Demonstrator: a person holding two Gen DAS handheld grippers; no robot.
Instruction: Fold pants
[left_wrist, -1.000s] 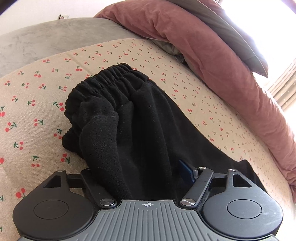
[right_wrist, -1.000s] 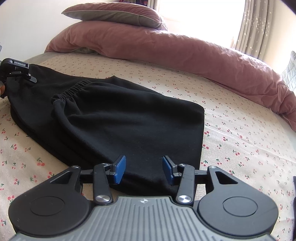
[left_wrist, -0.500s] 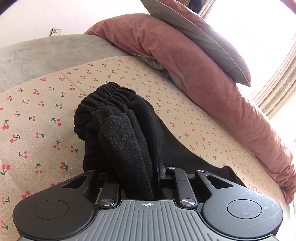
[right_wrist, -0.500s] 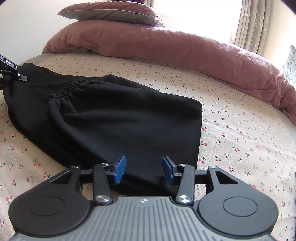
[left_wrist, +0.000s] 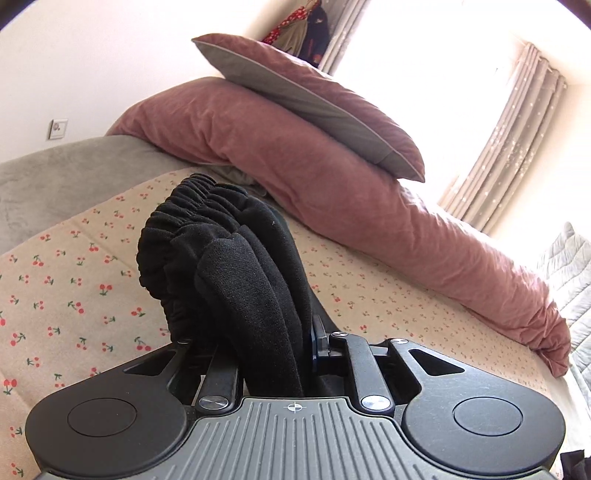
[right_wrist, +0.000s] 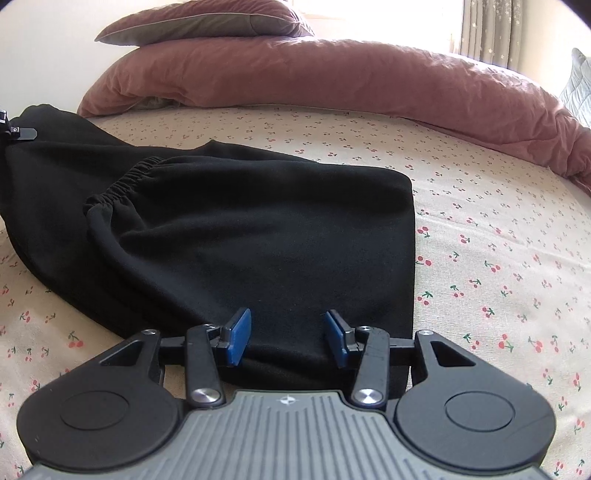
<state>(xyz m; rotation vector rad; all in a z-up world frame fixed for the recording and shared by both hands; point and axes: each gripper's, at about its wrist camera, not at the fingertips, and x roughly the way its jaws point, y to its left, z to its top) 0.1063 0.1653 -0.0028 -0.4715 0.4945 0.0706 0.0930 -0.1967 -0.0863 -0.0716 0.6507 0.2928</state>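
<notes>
Pink duvet (right_wrist: 332, 70) and pillow (left_wrist: 306, 96) lie beyond black pants (right_wrist: 258, 229).

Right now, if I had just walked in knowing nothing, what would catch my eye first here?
The black pants spread on the cherry-print sheet. The left claw has just closed on a bunched end of the pants by the gathered waistband, holding it above the sheet, while the right claw sits open over the near edge. Behind, a pink duvet lies rolled along the bed with a pillow on top.
</notes>
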